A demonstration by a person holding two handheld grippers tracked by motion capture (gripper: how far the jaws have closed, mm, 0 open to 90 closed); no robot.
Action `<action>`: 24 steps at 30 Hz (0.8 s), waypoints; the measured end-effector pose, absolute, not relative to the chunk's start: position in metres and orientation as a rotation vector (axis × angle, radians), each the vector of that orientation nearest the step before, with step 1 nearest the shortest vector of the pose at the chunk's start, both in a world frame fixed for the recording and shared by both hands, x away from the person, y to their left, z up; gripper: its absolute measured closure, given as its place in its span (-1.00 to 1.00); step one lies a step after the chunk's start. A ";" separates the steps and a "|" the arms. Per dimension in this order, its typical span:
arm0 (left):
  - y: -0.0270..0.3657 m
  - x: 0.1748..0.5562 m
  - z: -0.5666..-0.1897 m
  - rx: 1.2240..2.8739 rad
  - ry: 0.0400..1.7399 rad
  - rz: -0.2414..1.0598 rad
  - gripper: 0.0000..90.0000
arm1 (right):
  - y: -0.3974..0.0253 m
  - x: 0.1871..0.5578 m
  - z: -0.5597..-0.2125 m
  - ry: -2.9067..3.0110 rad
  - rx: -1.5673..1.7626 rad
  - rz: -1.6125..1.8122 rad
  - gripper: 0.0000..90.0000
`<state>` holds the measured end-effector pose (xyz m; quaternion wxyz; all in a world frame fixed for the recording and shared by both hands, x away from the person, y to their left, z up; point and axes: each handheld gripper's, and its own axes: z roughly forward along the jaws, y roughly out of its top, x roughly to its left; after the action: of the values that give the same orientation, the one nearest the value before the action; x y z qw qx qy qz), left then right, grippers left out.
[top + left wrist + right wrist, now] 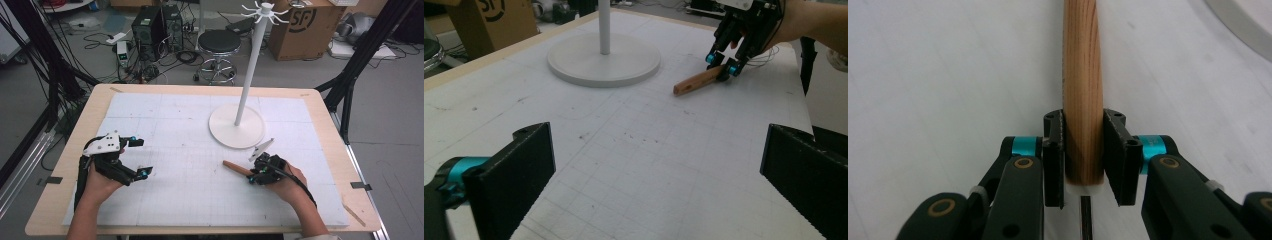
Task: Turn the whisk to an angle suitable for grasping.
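Jaws of my right gripper (1083,160) are closed on one end of a wooden stick (1082,90), squeezing it from both sides. The stick lies low over the white mat (175,150), its free end pointing away toward the middle of the table, and I cannot tell whether that far end is touching the mat or just above it. My left gripper (132,157) hangs open and empty over the left side of the mat, well apart from the stick. Beyond the right gripper stands a white pole stand (247,75) with hooks at its top, its round base (604,62) near the stick but apart from it.

My worry is the grip: it sits at the very end of the stick, so I judge the long free part could swing or slip in the jaws when lifted. A careless sweep toward the stand could also knock the pole.
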<state>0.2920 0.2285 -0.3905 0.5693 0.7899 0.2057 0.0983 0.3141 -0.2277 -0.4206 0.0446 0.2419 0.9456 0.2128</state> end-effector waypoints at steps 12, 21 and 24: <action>0.231 0.295 -0.392 1.848 0.490 0.226 -0.96 | -0.227 0.311 -0.422 2.849 0.809 0.659 0.34; 0.231 0.301 -0.392 1.835 0.490 0.225 -0.96 | -0.220 0.319 -0.418 2.886 0.782 0.548 0.29; 0.231 0.301 -0.392 1.835 0.489 0.226 -0.96 | -0.219 0.322 -0.418 2.904 0.790 0.524 0.29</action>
<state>0.3012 0.2315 -0.3915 0.5765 0.7840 0.2088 0.0967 0.3222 -0.2188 -0.4179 0.0436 0.2583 0.9497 0.1715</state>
